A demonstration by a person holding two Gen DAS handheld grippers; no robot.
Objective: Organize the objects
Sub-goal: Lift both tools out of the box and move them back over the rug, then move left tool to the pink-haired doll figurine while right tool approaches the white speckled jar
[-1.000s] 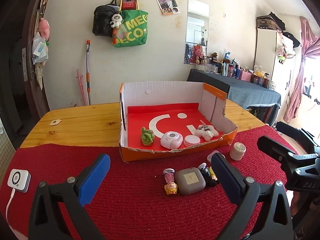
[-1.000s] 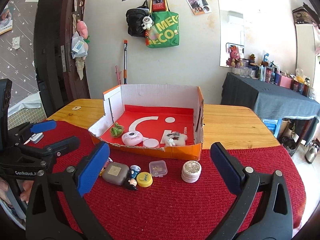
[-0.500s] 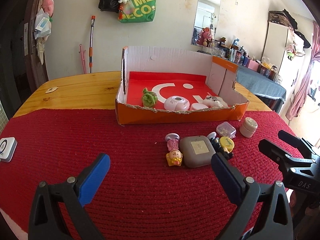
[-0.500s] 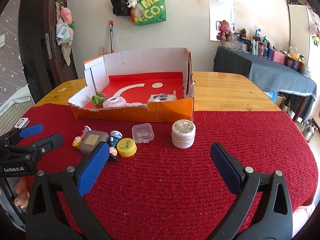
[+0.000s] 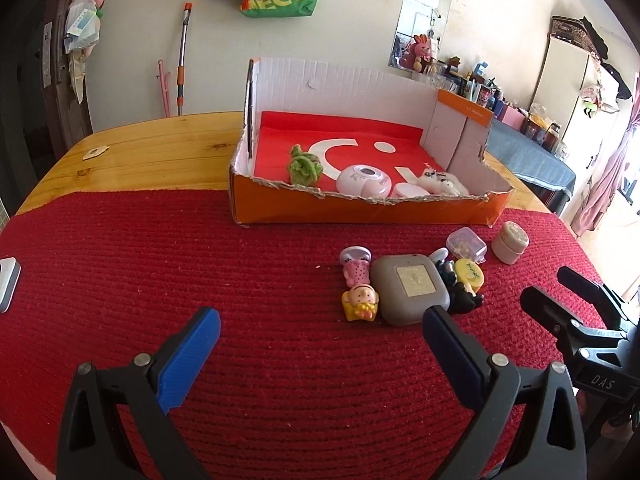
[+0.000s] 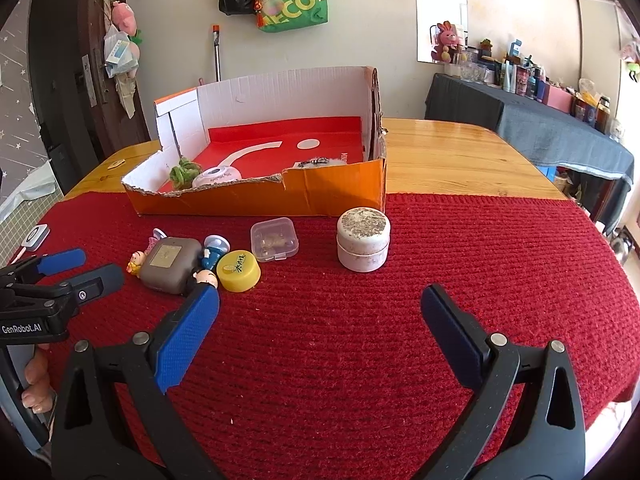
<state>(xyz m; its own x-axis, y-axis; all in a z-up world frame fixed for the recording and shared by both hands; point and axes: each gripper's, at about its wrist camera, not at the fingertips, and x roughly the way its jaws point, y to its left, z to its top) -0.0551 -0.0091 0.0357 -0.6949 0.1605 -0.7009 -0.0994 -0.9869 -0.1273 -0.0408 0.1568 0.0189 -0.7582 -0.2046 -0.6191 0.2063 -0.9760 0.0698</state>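
Left gripper (image 5: 320,334): held above the red mat (image 5: 160,264), jaws spread wide, nothing between them.
Right gripper (image 6: 320,312): likewise spread wide and empty, held low over the mat, pointed toward the cream jar (image 6: 363,244).
Box: an orange cardboard box (image 5: 360,210) with a torn front edge is set at the far edge of the mat; a green scrunchie (image 5: 305,165), a pink round case (image 5: 362,185), a pale disc and a white fluffy charm (image 5: 442,183) are already inside.
Loose items: a cluster is left on the mat in front of the box: a grey pouch (image 5: 412,288), a doll in a pink dress (image 5: 358,288) touching its left side, a dark figurine and a yellow cap (image 6: 238,271) on its right, a clear plastic case (image 6: 275,243) behind, the jar apart to the right.
Progress: judged partly done; six items remain outside.
Risk 1: cluster pieces are touching, so a neighbour is likely to be dragged or knocked when one is pinched.
Risk 2: the jar's round side may slip from flat pads if gripped off-centre.
Risk 3: the two grippers sit near each other over the cluster; a clash is possible if both reach in.
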